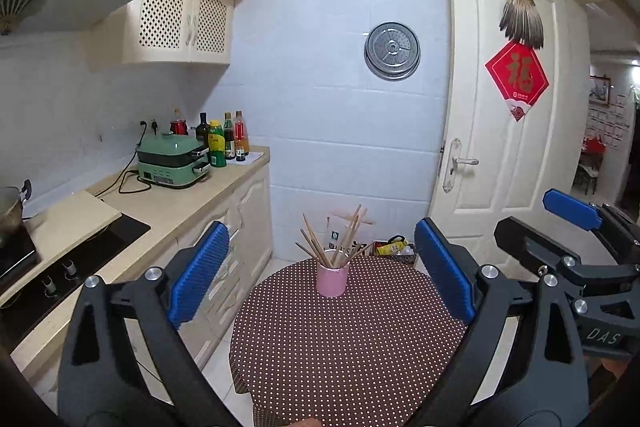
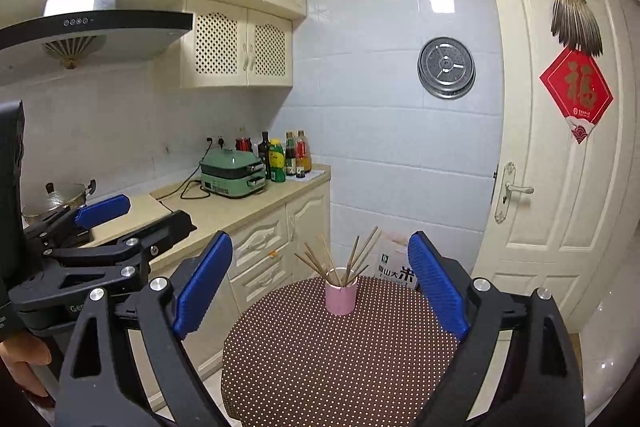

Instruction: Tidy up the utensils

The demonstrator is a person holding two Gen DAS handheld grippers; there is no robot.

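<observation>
Chopsticks (image 1: 334, 241) stand bundled in a pink cup (image 1: 331, 277), fanning outward at their upper ends. The cup sits upright on a round worktop (image 1: 348, 347) covered in a brown cloth with pale dots, toward the far edge, at about 12 o'clock from both cameras.

Left tool (image 1: 320, 275) is released, its blue pads (image 1: 198, 275) spread wide with nothing between them; the cup shows in the gap, well apart from either pad. Right tool (image 2: 320, 283) is likewise released and empty, with the cup (image 2: 341, 291) and chopsticks (image 2: 340, 257) framed between its blue pads (image 2: 438, 287), also well apart. Each tool hangs above the near part of the worktop (image 2: 340, 359). From the left camera the right tool appears at 3 o'clock; from the right camera the left tool (image 2: 136, 219) appears at 9 o'clock.

At 10 o'clock a kitchen counter (image 2: 248, 207) carries a green electric cooker (image 2: 234, 173) and a row of sauce bottles (image 2: 286, 157). A white door (image 2: 560, 147) with a red paper diamond (image 2: 576, 93) stands at 2 o'clock, and a round metal lid (image 2: 447, 67) hangs on the tiled wall at 1 o'clock.
</observation>
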